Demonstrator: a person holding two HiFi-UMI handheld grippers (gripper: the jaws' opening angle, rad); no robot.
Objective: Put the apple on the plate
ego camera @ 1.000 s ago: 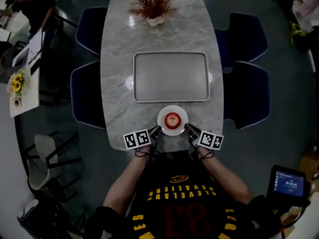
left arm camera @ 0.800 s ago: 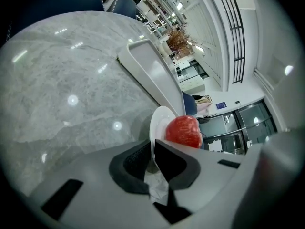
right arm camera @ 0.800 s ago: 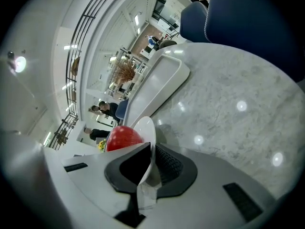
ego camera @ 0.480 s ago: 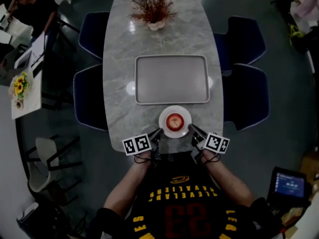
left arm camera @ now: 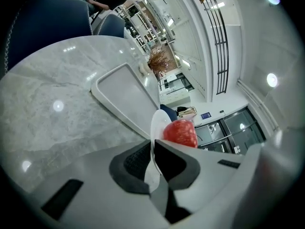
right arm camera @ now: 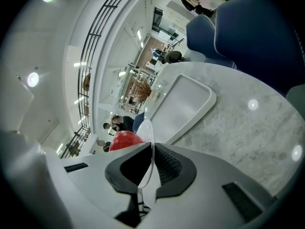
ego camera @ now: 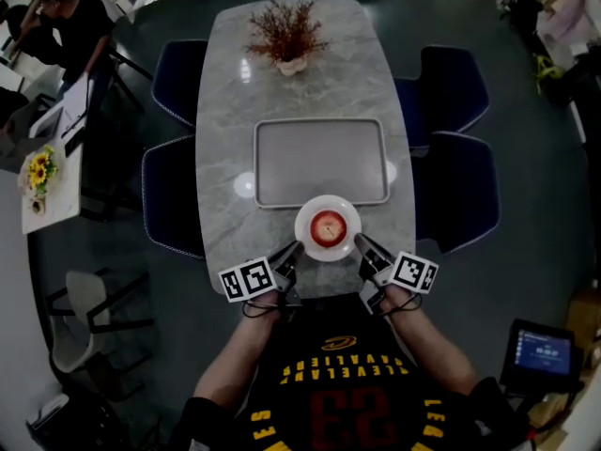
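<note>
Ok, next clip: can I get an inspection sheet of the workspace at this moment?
Surface: marble table, pale grey.
Job's things: apple sits on white plate.
Clutter: grey tray, potted dried plant.
Grippers: left gripper and right gripper each clamp the plate's rim, on opposite sides.
Cables: nothing seen on the table.
Surroundings: dark blue chairs, a seated person, side table with sunflowers, lit screen.
</note>
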